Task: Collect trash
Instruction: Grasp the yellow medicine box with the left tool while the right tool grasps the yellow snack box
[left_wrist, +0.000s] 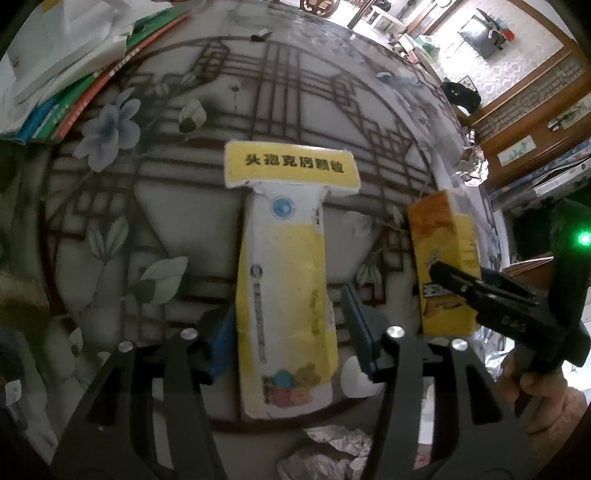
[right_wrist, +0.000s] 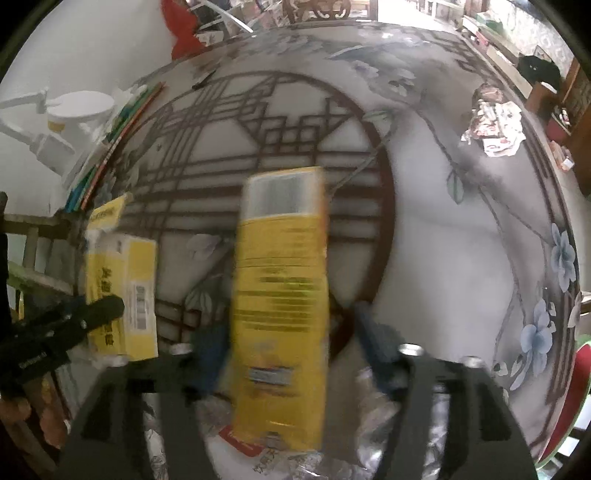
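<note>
Patterned with dark lattice and pale flowers, the round bench (left_wrist: 122, 206) carries the trash. One white-and-yellow carton (left_wrist: 284, 295) lies flat between the left hand-held gripper (left_wrist: 286, 332) pads, its flap opened at the far end; the jaws stand apart, not clearly pressing. Beside it, a yellow carton (right_wrist: 282, 295) sits within the right hand-held gripper (right_wrist: 290, 343), whose contact I cannot tell. Both look light and crushable, best held across the narrow body. Crumpled foil (left_wrist: 332, 450) lies nearest.

Medicine box (left_wrist: 284, 280): open top flap reads "头孢克肟颗粒" in black on yellow. Yellow carton (right_wrist: 280, 295): print too blurred to read.
</note>
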